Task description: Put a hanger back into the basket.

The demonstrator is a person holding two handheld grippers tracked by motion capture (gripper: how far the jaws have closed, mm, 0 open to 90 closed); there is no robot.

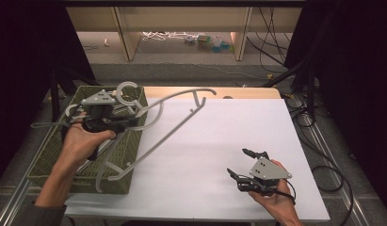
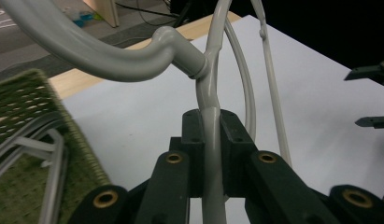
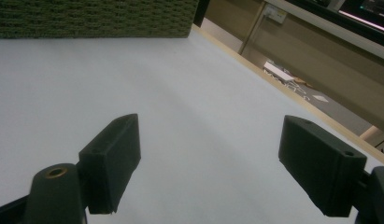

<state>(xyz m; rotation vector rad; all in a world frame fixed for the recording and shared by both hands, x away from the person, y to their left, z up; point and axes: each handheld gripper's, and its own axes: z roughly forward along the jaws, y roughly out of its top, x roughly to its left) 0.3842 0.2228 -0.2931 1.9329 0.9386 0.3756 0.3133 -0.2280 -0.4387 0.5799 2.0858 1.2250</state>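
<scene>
A grey plastic hanger [image 1: 167,132] hangs tilted in the air, reaching from above the green woven basket [image 1: 54,155] out over the white table top [image 1: 219,136]. My left gripper [image 1: 131,118] is shut on the hanger just under its hook. In the left gripper view the pads [image 2: 194,135] squeeze the hanger's neck [image 2: 212,93], and the hook curves away to the upper left. Near the table's front right, my right gripper [image 1: 238,162] stands open, its jaws wide apart over bare table [image 3: 213,154] with nothing between them.
More grey hangers [image 2: 45,149] lie inside the basket [image 2: 21,98], which stands at the table's left edge. A wooden strip [image 1: 238,92] runs along the table's far edge. Cables [image 1: 332,174] lie on the floor to the right, and shelf legs [image 1: 127,37] stand behind.
</scene>
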